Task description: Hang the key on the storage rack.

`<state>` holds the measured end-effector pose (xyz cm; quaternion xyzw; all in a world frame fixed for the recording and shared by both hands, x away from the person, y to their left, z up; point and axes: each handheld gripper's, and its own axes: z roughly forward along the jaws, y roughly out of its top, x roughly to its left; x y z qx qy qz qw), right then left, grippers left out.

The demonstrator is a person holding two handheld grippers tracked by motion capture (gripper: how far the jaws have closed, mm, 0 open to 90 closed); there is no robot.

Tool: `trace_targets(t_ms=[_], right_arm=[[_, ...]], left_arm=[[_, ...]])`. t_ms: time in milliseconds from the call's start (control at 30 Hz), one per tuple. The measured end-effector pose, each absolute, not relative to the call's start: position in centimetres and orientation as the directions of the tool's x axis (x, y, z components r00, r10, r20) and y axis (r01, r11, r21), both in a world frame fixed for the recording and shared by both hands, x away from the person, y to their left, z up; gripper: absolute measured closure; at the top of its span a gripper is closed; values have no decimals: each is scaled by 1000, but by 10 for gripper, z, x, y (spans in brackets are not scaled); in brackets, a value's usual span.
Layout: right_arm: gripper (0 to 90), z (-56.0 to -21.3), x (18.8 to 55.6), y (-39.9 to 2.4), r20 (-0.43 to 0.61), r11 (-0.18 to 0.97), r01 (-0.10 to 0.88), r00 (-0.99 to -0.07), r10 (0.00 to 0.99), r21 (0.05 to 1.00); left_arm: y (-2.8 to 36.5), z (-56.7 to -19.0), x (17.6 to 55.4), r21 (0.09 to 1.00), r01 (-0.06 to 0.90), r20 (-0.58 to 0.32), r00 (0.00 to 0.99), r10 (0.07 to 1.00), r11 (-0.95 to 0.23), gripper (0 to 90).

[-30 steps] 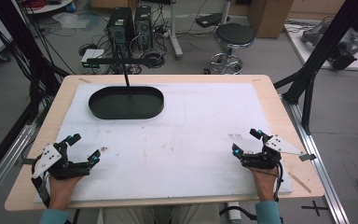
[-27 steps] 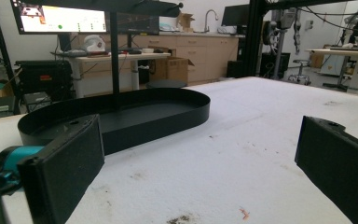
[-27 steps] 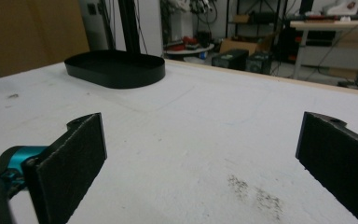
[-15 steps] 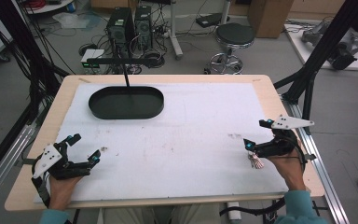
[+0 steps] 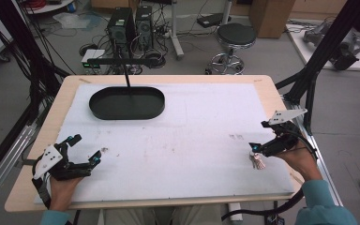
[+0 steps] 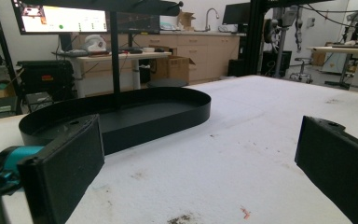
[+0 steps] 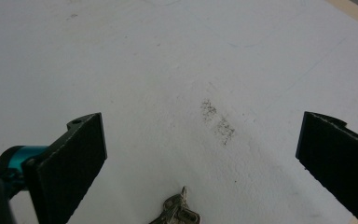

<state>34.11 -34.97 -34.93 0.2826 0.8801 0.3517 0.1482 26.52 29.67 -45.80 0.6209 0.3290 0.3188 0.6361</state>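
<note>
A small bunch of silver keys (image 5: 258, 162) lies on the white mat near the table's right front. In the right gripper view the keys (image 7: 179, 215) sit at the bottom edge, just short of the jaws and between them. My right gripper (image 5: 259, 136) hovers over the mat beside the keys, open wide with nothing between its jaws (image 7: 200, 140). My left gripper (image 5: 85, 149) rests at the front left of the mat, also open and holding nothing (image 6: 200, 149). A black oval tray (image 5: 127, 103) stands at the back left, seen ahead of the left jaws as the tray (image 6: 121, 116).
A white mat (image 5: 183, 131) covers the wooden table (image 5: 272, 89). A thin black post (image 5: 127, 79) rises from the tray with a crossbar above it. Dark frame struts (image 5: 309, 89) stand at the right edge, and a stool (image 5: 234, 37) beyond the table.
My right gripper has moved right and back from the front edge and turned to face left; the keys now show on the mat beside it. The left gripper has stayed still.
</note>
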Motion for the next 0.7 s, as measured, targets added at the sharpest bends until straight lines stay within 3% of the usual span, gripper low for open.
trace_targets(t_ms=[567, 700], right_arm=[[58, -364, 358, -349, -12, 731, 446, -850, 527, 517], [161, -366, 362, -348, 15, 743, 453, -858, 513, 492]], left_arm=[[296, -458, 265, 1000, -3, -19, 578, 816, 26, 17], [296, -458, 265, 1000, -1, -20, 579, 815, 25, 17]])
